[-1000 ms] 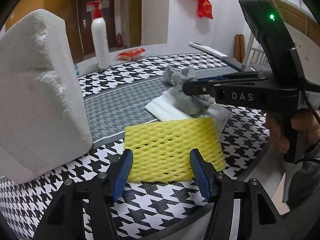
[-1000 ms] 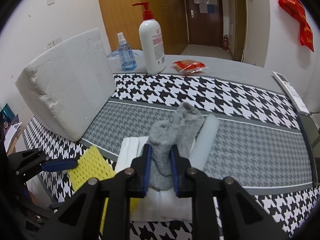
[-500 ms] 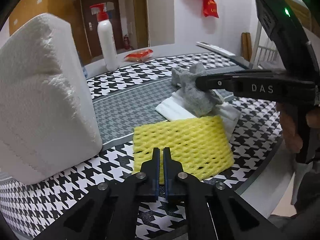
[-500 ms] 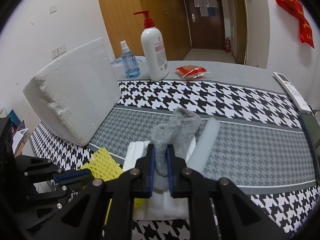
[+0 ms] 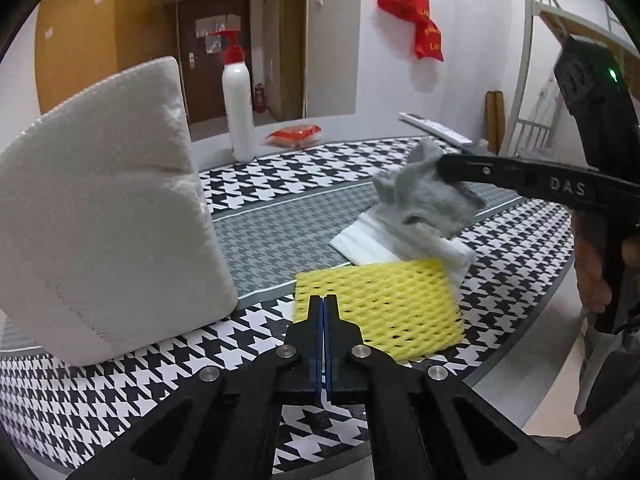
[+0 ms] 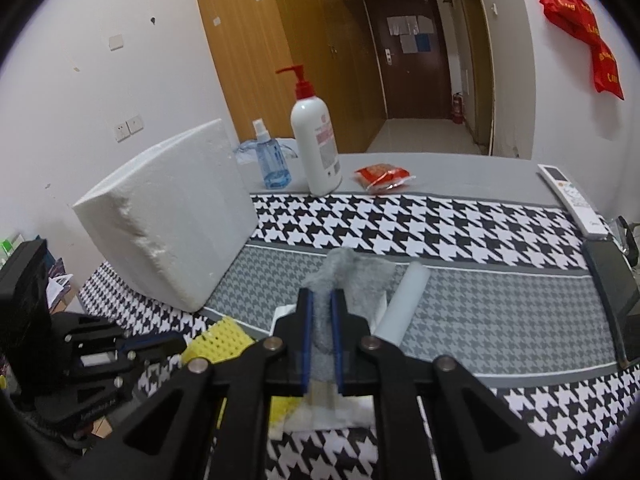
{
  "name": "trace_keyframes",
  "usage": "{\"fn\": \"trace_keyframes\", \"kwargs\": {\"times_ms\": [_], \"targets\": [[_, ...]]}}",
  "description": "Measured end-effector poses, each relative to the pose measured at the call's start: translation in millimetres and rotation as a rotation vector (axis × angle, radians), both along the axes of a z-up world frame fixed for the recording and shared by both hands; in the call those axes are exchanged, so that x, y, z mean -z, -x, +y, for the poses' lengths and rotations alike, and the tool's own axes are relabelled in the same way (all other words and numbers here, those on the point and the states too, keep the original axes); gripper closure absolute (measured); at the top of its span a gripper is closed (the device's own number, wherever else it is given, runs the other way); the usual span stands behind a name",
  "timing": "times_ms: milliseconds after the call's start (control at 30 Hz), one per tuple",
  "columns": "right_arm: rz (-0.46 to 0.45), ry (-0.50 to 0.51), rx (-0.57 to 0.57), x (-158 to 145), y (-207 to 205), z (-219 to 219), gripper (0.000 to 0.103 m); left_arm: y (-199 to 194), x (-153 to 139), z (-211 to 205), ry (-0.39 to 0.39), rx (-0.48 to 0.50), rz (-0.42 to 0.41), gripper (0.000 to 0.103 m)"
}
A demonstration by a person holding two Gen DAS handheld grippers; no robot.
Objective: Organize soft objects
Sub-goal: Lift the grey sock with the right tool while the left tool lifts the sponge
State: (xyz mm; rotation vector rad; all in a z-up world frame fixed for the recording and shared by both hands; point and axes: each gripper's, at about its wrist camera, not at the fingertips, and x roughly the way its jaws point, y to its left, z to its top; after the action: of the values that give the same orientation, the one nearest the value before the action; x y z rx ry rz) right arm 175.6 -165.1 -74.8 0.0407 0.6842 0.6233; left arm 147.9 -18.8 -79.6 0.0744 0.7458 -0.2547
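"DAS" — white letters on the right gripper (image 5: pixel 444 168) arm; nothing else legible.

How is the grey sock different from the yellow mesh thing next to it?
The grey sock is fuzzy and crumpled; the yellow foam net is a flat rectangle with an open mesh of holes. The sock is pinched in the right gripper and lifted above the white cloth; the net lies on the houndstooth mat, its near edge at the tips of the shut left gripper. Both look soft and light.

grey sock (image 5: pixel 430 196): fuzzy knit | yellow net sleeve (image 5: pixel 384 304): foam mesh | white block (image 5: pixel 104 208): grainy polystyrene
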Motion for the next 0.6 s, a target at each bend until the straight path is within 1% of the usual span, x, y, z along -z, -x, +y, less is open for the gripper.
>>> {"fn": "trace_keyframes", "kwargs": {"times_ms": [167, 233, 267, 300, 333, 367, 400, 433, 467, 533, 567, 600], "targets": [[-0.010, 0.003, 0.005, -2.5, 18.5, -11.2, 0.092, 2.5, 2.6, -10.1, 0.010, 0.070, 0.013, 0.103], [-0.009, 0.002, 0.018, -2.3, 24.5, -16.8, 0.092, 3.1, 4.4, -15.2, 0.005, 0.103, 0.015, 0.101], [-0.004, 0.002, 0.020, -1.7, 25.8, -18.3, 0.092, 2.9, 6.0, -17.6, -0.003, 0.113, 0.020, 0.097], [-0.001, 0.002, 0.029, -0.8, 27.2, -20.2, 0.092, 2.5, 7.4, -19.2, -0.009, 0.119, 0.026, 0.093], [0.001, 0.003, 0.038, -0.2, 29.1, -22.3, 0.092, 2.3, 9.8, -21.9, -0.020, 0.131, 0.036, 0.080], [0.002, 0.003, 0.040, -0.3, 30.5, -23.5, 0.092, 2.4, 11.5, -24.2, -0.030, 0.146, 0.040, 0.064], [0.000, 0.003, 0.048, -0.2, 33.5, -25.6, 0.092, 3.3, 12.2, -25.7, -0.035, 0.156, 0.039, 0.058], [0.000, 0.001, 0.051, -0.2, 35.2, -27.6, 0.092, 5.1, 12.3, -27.8, -0.041, 0.175, 0.034, 0.052], [0.002, 0.004, 0.051, 0.8, 37.5, -29.0, 0.092, 6.5, 11.5, -28.8, -0.039, 0.191, 0.030, 0.052], [0.009, 0.009, 0.057, 4.0, 39.6, -30.6, 0.091, 8.4, 10.3, -31.4, -0.044, 0.224, 0.029, 0.047], [0.014, 0.010, 0.056, 5.8, 40.6, -31.1, 0.091, 8.8, 11.1, -32.7, -0.055, 0.233, 0.029, 0.039], [0.017, 0.016, 0.057, 7.8, 41.3, -30.7, 0.091, 10.0, 11.9, -35.0, -0.070, 0.242, 0.028, 0.034]]}}
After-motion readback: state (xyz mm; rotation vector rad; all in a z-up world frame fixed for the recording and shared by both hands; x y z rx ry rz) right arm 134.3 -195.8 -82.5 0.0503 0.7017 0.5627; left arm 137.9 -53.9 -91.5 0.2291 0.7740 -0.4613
